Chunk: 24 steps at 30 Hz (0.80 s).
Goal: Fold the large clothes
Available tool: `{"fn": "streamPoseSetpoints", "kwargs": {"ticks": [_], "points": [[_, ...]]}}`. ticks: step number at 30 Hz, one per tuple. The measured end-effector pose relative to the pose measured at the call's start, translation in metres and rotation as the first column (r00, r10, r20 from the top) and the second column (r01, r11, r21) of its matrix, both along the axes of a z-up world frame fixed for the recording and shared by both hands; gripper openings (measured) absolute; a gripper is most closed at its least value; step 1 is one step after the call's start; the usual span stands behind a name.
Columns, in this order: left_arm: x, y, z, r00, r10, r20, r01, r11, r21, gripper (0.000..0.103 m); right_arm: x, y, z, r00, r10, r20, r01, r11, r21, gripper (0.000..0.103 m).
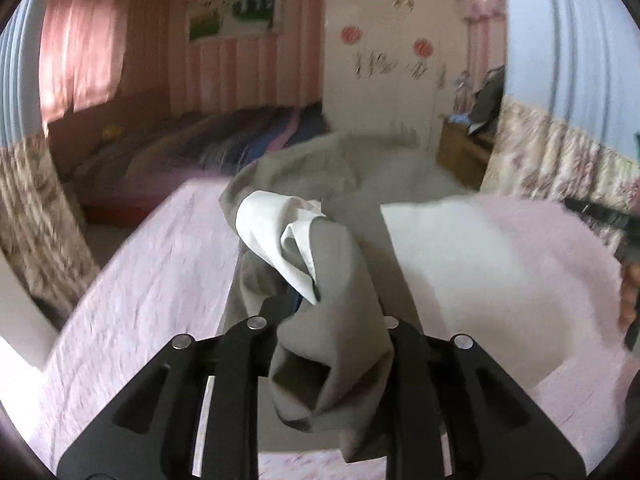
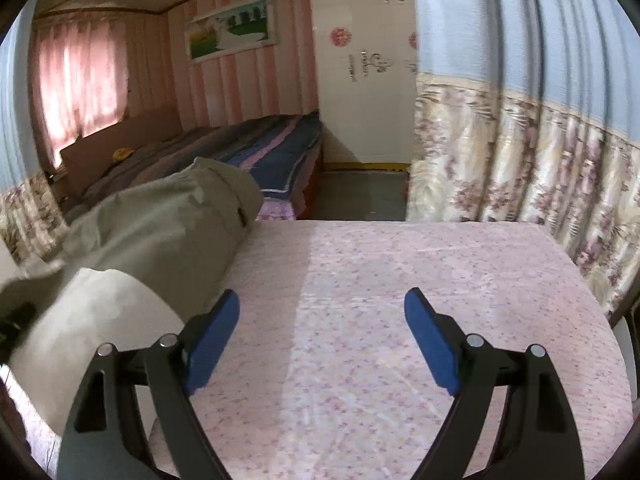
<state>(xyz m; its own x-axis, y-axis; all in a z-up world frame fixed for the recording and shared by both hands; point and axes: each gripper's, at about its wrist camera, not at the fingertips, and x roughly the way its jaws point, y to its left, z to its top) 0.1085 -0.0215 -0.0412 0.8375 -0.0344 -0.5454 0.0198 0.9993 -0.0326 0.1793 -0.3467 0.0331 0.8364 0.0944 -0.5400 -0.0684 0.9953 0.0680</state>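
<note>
**Left tongs clamped on the grey garment, right tongs spread over the bed**

Closest to me on the left wrist camera, my left gripper [image 1: 320,312] has its jaws pinched together on a bunch of the grey garment [image 1: 332,320]. The cloth swallows the fingertips, drapes down between the black arms and spills toward the lens. Just above the pinch I can see a white lining [image 1: 276,236] turned outward in a folded flap. The picture is smeared with blur, so fine detail is lost.

On the right wrist camera, my right gripper [image 2: 322,336] hangs with its jaws wide apart and nothing between them. One blue pad [image 2: 212,344] stands on each side, both above the bare pink floral bedsheet [image 2: 400,300].

Further out, the rest of the garment runs away from the left tongs in a rumpled heap across the bed. From the right camera it sits as a grey mound at the left, beside that gripper and not touching it, with a pale section nearer the lens.

Beyond the bed's far edge lies a second bed with a striped blanket [image 2: 280,140]. At the right hangs a floral curtain [image 2: 500,160]. At the back are a white wardrobe [image 2: 360,80], a pink striped wall with a framed picture [image 2: 232,28], and a glowing pink window curtain [image 2: 80,80].
</note>
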Motion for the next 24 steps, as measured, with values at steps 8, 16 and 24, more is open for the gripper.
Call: {"fn": "streamPoseSetpoints", "kwargs": {"ticks": [8,16,24], "points": [[-0.017,0.038,-0.009,0.995,0.104,0.004,-0.104,0.994,-0.04,0.091,-0.015,0.06,-0.003,0.993,0.115,0.023,-0.115,0.993,0.006,0.085],[-0.024,0.047,0.063,0.979,0.149,0.135,-0.14,0.987,-0.078,0.1,-0.022,0.097,-0.004,0.995,0.089,0.043,-0.089,0.996,0.002,0.094],[0.052,-0.007,0.007,0.991,0.135,-0.018,-0.128,0.97,0.207,0.1,-0.023,0.144,-0.027,0.986,0.132,0.098,-0.11,0.973,-0.203,0.096]]}}
